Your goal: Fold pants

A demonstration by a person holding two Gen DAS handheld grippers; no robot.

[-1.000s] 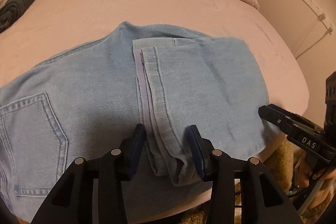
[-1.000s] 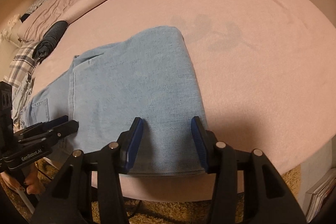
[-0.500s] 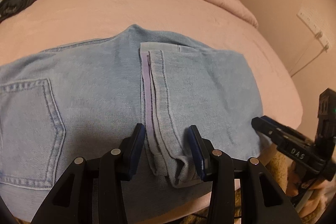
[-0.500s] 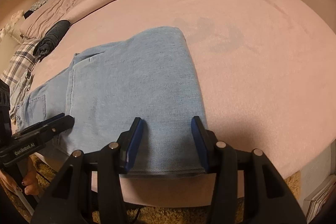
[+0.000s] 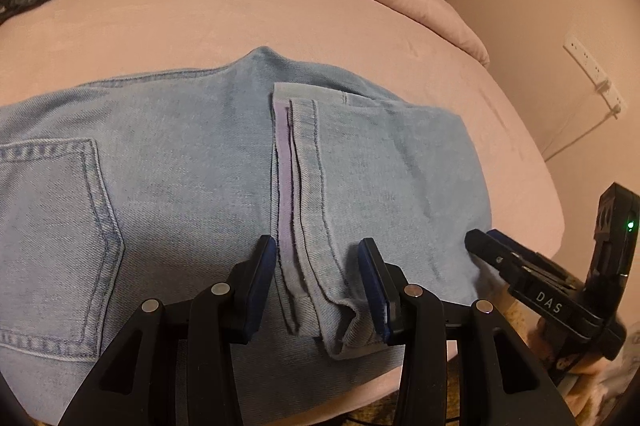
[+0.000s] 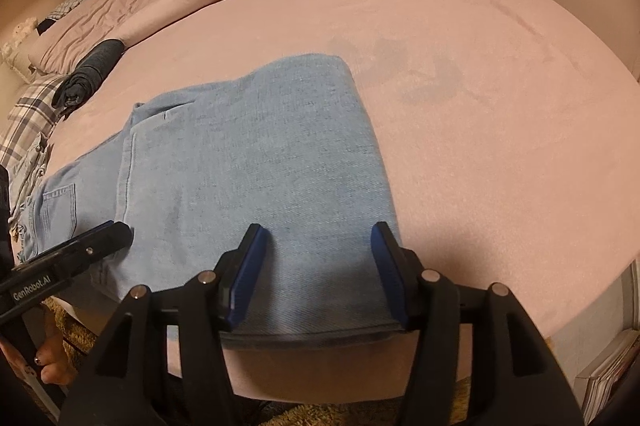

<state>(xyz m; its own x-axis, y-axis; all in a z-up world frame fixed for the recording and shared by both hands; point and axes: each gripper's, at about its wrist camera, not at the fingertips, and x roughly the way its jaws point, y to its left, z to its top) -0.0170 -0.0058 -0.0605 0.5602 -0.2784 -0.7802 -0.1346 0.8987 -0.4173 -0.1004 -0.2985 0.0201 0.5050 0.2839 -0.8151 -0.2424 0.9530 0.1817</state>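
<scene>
Spread across the wide pink bed point(image 6: 460, 26), from lower left to centre of the right wrist view: light blue denim pants point(image 6: 256, 162), legs doubled back over the seat, hems lying mid-frame in the left wrist view beside the back pocket point(image 5: 52, 242).

Changed over the last second: right tongs point(image 6: 316, 270) opening, blue pads wider apart than before, astride the folded edge at lower centre but not pressing it. Left tongs point(image 5: 316, 282) shifted sideways along the cloth, gap unchanged, part open, the turned-up hem corner point(image 5: 340, 310) sitting between the pads with no clear pinch. Read as a release: this fold laid down and let go, likely one more fold left to make a compact bundle.

Edges: the pants' near edge running just along the bed's front edge at frame bottom in both views, slightly overhanging at lower centre of the right view; little spare margin there, risk of slipping toward the rug. Broad bare bedding at upper right and centre right, good room for folding away from the edge.

Smaller things: dark rolled garment point(image 6: 90, 74) and plaid cloth point(image 6: 28, 118) at upper left, well apart from the pants.
</scene>
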